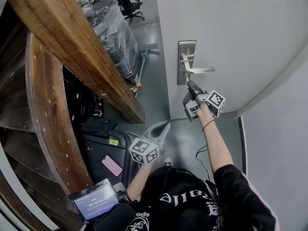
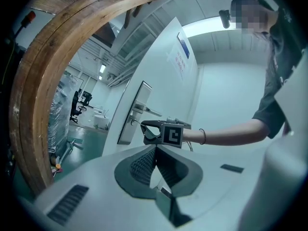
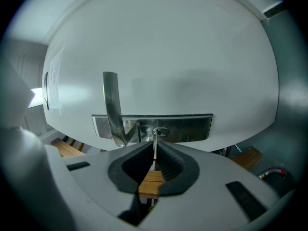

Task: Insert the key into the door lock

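Key (image 3: 154, 153) clamped between right gripper (image 3: 154, 144) fingers (image 3: 170, 161) at white door (image 3: 168, 52) lock (image 3: 160, 131); left gripper (image 2: 155, 149) fingers (image 2: 141, 166) together.

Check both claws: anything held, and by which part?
Right claw grips the key by its rear end, blade tip at the lock. Left claw is shut and empty.

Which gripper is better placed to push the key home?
Right. The right gripper pinches the key, its tip at the keyhole. The left gripper is shut on nothing, well back from the door.
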A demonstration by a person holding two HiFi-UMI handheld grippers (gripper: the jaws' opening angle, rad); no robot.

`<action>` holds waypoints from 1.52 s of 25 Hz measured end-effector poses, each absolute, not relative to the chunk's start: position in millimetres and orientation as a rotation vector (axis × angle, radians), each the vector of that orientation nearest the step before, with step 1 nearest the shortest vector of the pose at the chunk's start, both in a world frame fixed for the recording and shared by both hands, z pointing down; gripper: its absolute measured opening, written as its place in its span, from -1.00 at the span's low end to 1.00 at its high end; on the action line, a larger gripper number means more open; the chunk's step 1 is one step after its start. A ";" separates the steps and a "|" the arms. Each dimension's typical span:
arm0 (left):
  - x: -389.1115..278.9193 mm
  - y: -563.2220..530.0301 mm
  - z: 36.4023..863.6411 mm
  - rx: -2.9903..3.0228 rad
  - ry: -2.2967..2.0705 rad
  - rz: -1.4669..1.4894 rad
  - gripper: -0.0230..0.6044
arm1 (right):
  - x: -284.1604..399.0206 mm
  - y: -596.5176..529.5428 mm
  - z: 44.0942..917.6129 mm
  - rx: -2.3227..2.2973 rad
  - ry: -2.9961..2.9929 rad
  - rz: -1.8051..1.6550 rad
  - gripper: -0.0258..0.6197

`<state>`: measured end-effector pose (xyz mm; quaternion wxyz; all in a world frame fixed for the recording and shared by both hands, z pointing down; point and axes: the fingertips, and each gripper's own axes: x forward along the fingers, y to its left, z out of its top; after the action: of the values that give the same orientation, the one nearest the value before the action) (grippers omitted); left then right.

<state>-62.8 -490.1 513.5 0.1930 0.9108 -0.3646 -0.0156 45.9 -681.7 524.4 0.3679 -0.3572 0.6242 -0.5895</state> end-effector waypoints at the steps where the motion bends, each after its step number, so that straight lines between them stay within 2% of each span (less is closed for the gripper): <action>1: -63.4 -489.5 515.4 2.552 -1.026 -0.039 -0.91 | 45.3 -683.1 524.3 -0.919 1.607 -1.515 -0.81; 16: -86.8 -479.1 525.1 2.511 -1.077 -0.001 -0.91 | 46.2 -720.4 529.5 -0.943 1.557 -1.451 -0.81; 22: -87.4 -475.6 522.7 2.515 -1.092 -0.010 -0.91 | 50.6 -710.8 528.2 -1.139 1.737 -1.336 -0.79; 30: -68.2 -456.4 519.1 2.506 -1.080 -0.035 -0.91 | 57.3 -625.6 530.1 -1.177 2.016 -1.313 -0.79; 38: -15.9 -405.9 513.2 2.512 -1.024 -0.046 -0.91 | 68.1 -478.5 511.5 -1.093 2.233 -1.291 -0.81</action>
<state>-15.9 -405.9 513.2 0.2126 0.9047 -0.3688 -0.0165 68.1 -478.5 511.5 0.1694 -0.3844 0.7856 -0.4543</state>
